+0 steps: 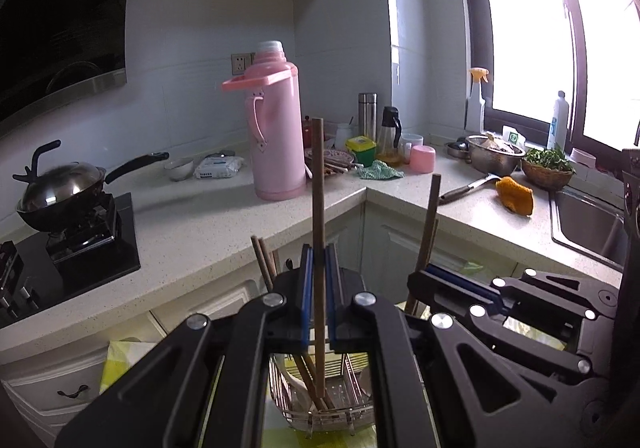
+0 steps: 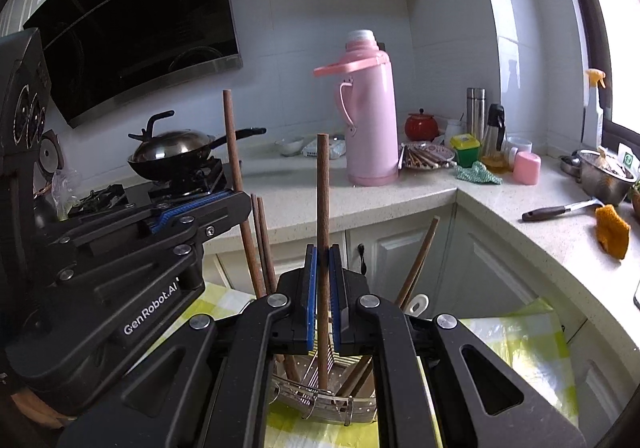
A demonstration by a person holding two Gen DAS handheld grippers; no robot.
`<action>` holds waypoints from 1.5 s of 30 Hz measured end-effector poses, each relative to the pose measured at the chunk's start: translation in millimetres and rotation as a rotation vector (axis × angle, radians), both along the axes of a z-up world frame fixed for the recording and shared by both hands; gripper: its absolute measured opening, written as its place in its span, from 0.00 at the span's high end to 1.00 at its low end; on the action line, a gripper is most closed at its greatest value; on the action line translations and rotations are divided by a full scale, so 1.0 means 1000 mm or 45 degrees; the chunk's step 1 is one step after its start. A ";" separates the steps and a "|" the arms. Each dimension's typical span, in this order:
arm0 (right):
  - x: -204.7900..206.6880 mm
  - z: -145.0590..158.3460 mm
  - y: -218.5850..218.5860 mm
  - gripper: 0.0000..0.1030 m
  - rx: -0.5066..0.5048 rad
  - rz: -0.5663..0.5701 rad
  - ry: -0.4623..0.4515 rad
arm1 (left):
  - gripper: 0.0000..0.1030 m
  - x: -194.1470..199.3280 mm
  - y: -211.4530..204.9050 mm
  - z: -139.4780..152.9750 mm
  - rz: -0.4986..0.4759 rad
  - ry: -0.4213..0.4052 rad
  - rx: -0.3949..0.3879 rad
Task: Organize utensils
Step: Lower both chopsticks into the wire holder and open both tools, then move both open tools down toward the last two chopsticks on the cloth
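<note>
The left gripper (image 1: 319, 262) is clamped on one upright brown chopstick (image 1: 318, 184), whose lower end dips into the wire utensil basket (image 1: 328, 414) right below. Beside it the right gripper (image 2: 323, 264) pinches its own chopstick (image 2: 322, 200) the same way, standing upright over that basket. More chopsticks (image 2: 260, 244) lean inside the basket, which sits on a yellow checked cloth (image 2: 520, 344). Beyond the basket runs the countertop (image 1: 208, 224), bearing a tall pink thermos (image 1: 274, 128).
</note>
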State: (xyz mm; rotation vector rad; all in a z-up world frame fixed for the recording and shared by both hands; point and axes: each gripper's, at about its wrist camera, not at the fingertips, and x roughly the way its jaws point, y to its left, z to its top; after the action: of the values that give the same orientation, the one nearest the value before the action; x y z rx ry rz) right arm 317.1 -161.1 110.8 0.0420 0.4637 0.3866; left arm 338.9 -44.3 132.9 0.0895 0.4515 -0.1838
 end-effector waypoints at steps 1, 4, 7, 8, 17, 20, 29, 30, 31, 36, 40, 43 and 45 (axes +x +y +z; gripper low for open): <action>0.003 -0.006 0.000 0.94 -0.003 0.000 0.022 | 0.94 0.003 0.000 -0.007 -0.002 0.021 -0.002; 0.015 -0.022 0.000 0.94 -0.001 -0.005 0.102 | 0.94 0.012 -0.001 -0.025 -0.010 0.087 0.003; 0.023 -0.034 0.001 0.94 -0.004 -0.009 0.142 | 0.94 0.020 -0.001 -0.038 -0.007 0.127 0.016; 0.026 -0.037 0.002 0.94 -0.001 -0.009 0.153 | 0.94 0.022 0.000 -0.042 -0.006 0.137 0.012; 0.038 -0.048 -0.006 0.92 0.020 -0.022 0.145 | 0.94 0.030 0.017 -0.061 0.042 0.154 -0.045; 0.039 -0.048 -0.010 0.87 0.028 -0.031 0.130 | 0.94 0.030 0.027 -0.062 0.058 0.152 -0.078; 0.037 -0.044 -0.013 0.73 0.040 -0.032 0.118 | 0.93 0.025 0.036 -0.056 0.080 0.130 -0.072; 0.036 -0.044 -0.013 0.73 0.042 -0.030 0.116 | 0.92 0.024 0.036 -0.055 0.082 0.126 -0.071; 0.034 -0.043 -0.013 0.73 0.045 -0.030 0.114 | 0.89 0.022 0.036 -0.055 0.085 0.126 -0.069; 0.021 -0.036 -0.017 0.71 0.051 -0.038 0.091 | 0.67 0.004 0.045 -0.051 0.098 0.102 -0.078; 0.006 -0.032 -0.021 0.57 0.055 -0.045 0.076 | 0.48 -0.019 0.056 -0.047 0.105 0.067 -0.082; -0.011 -0.031 -0.026 0.51 0.059 -0.049 0.060 | 0.35 -0.041 0.064 -0.048 0.117 0.047 -0.085; -0.022 -0.032 -0.028 0.45 0.065 -0.050 0.055 | 0.30 -0.055 0.069 -0.051 0.124 0.036 -0.083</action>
State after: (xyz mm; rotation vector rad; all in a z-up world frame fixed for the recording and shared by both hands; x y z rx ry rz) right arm 295.3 -188.8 79.1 0.1087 0.4946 0.3592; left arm 283.8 24.9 82.2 0.0010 0.4769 -0.1040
